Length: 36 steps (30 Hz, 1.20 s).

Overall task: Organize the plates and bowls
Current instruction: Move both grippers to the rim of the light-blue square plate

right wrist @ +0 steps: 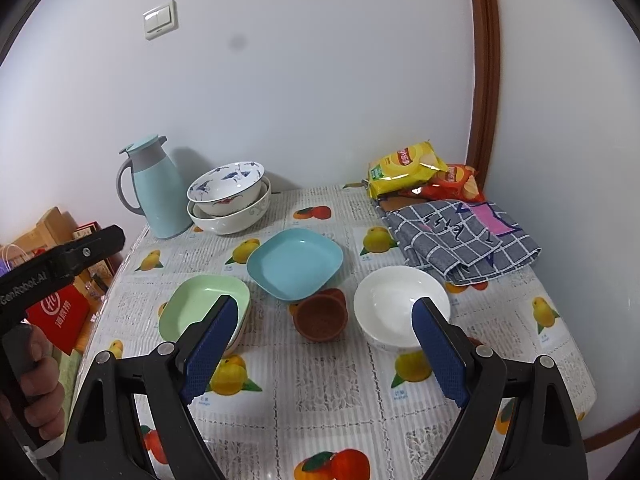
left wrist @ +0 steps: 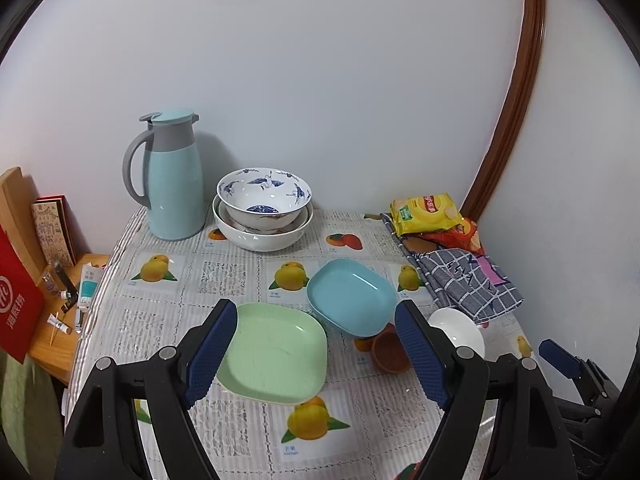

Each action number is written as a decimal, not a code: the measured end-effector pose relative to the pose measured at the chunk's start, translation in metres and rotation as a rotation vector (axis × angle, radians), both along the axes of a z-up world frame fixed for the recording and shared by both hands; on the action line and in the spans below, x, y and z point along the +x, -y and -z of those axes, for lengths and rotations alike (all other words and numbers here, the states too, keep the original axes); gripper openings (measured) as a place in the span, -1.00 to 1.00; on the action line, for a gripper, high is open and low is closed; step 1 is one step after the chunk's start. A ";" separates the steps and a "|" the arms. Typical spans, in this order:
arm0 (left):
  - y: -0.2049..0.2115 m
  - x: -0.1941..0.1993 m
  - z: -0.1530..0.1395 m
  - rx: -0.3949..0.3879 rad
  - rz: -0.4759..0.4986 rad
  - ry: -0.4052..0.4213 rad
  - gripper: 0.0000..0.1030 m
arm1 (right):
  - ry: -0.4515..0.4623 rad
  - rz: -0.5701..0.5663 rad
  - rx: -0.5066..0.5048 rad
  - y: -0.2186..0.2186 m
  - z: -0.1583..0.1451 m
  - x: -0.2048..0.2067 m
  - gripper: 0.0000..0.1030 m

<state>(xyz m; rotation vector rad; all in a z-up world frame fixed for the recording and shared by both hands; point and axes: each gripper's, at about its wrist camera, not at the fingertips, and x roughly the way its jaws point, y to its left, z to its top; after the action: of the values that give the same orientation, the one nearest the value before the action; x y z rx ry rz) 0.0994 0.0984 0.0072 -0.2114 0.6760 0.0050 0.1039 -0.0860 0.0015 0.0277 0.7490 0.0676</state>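
Observation:
A green square plate [left wrist: 276, 350] [right wrist: 200, 304] lies at the front left of the table. A blue square plate [left wrist: 352, 296] [right wrist: 296, 262] rests tilted on small brown bowls [left wrist: 390, 350] [right wrist: 320, 316]. To their right stands a white bowl [left wrist: 460, 330] [right wrist: 396, 308]. By the back wall a crane-patterned bowl [left wrist: 264, 194] [right wrist: 226, 186] is nested in a stack of white bowls [left wrist: 260, 236] [right wrist: 228, 216]. My left gripper [left wrist: 320, 354] hovers open above the green plate's near side, holding nothing. My right gripper [right wrist: 324, 358] is open over the cloth in front of the brown bowls, empty.
A pale blue thermos jug [left wrist: 172, 184] [right wrist: 154, 192] stands left of the bowl stack. Snack bags [left wrist: 428, 214] [right wrist: 408, 166] and a folded checked cloth [left wrist: 468, 280] [right wrist: 460, 236] fill the back right. A side shelf [left wrist: 60, 344] with a red box [left wrist: 16, 304] adjoins the table's left edge.

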 end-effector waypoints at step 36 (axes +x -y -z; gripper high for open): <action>0.002 0.160 0.084 0.008 0.039 -0.211 0.38 | -0.139 -0.043 0.011 0.016 0.077 0.166 0.38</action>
<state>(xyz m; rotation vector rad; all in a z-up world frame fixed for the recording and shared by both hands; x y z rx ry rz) 0.2592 0.0969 -0.0767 -0.1910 0.8903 -0.0072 0.2697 -0.1024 -0.0754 0.0271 0.8881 0.1119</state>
